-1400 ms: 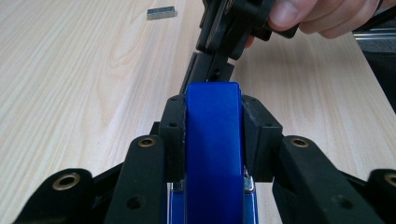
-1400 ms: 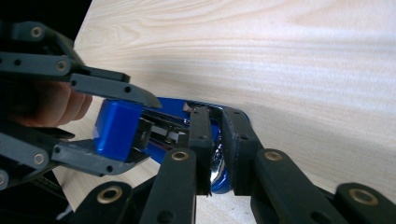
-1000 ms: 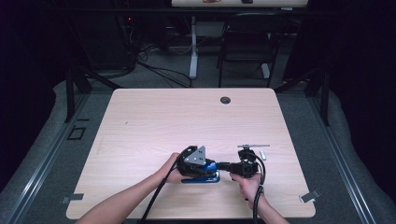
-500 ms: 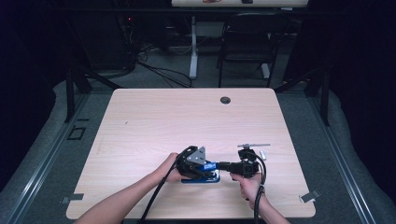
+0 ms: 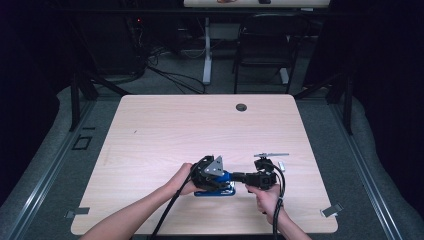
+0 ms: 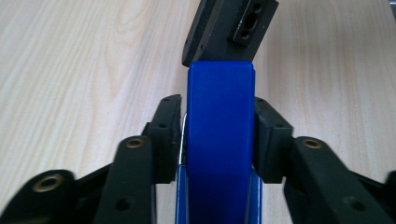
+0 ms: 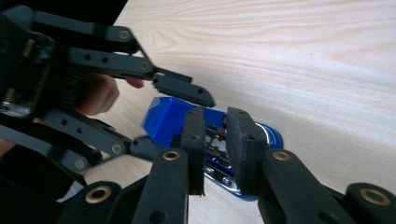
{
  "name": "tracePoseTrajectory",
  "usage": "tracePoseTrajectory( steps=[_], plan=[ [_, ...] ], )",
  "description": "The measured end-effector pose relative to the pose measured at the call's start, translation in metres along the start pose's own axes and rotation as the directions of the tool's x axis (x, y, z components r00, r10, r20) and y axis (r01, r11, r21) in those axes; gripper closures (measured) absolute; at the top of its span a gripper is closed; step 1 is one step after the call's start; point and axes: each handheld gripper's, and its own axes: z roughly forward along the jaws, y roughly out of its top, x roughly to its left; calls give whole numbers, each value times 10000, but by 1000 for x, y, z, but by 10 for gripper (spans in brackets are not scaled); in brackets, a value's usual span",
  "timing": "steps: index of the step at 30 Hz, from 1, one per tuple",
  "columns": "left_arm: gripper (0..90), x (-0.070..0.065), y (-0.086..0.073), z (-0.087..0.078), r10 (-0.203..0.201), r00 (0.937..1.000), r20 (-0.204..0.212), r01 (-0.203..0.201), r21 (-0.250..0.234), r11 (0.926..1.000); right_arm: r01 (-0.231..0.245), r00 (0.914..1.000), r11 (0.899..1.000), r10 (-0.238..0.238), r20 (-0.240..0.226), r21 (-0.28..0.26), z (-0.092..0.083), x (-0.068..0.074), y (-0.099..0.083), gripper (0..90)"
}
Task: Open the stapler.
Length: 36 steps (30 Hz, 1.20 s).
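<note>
Your wooden table (image 5: 165,130) fills the middle of the high view, and both of your forearms come onto it from the near edge. At the near centre of the tabletop lies a blue stapler (image 5: 216,189), lying flat, with your two grippers meeting over it.

Your left gripper (image 5: 220,181) comes at the stapler from the left. In the left gripper view its two pads press against the sides of the stapler's blue top arm (image 6: 219,140), one on each side, so those jaws are clamped on it. They have just been closing a little with the stapler between them.

Your right gripper (image 5: 239,176) reaches in from the right, level with the table. In the right gripper view its jaws stand close together with a narrow gap, right at the stapler's open metal channel (image 7: 215,140); whether they pinch part of it you cannot tell from here.

Just behind your right gripper a thin metal strip (image 5: 271,155) lies on the table.
</note>
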Motion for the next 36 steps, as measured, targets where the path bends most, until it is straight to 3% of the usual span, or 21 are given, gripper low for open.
tracePoseTrajectory(
  steps=[7, 10, 15, 18, 25, 36],
  plan=[
    [646, -1, 0, -4, 40, 10000, -39, -40, -57, 10000, -50, 9985, 10000, 47, 541, 59, 2, -5, 0, 768],
    [645, -1, -1, -6, 10, 9999, -109, -11, -120, 9999, 94, 9946, 9996, -120, 1034, 254, 5, -9, -3, 765],
    [644, -2, -1, -10, 46, 9999, -151, -49, -188, 9998, 203, 9953, 9995, -227, 945, 257, 9, -8, -4, 756],
    [645, -2, -1, -10, 52, 9998, -196, -56, -203, 9998, 526, 9946, 9981, -552, 879, 316, 9, -4, -4, 758],
    [645, -3, -1, -11, 76, 9996, -286, -80, -164, 9998, 899, 9865, 9942, -969, 1321, 584, 16, -2, -7, 768],
    [642, -5, 1, -9, 92, 9986, -525, -96, -86, 9999, 980, 9860, 9928, -1062, 1285, 689, 17, -4, -7, 764]
  ],
)
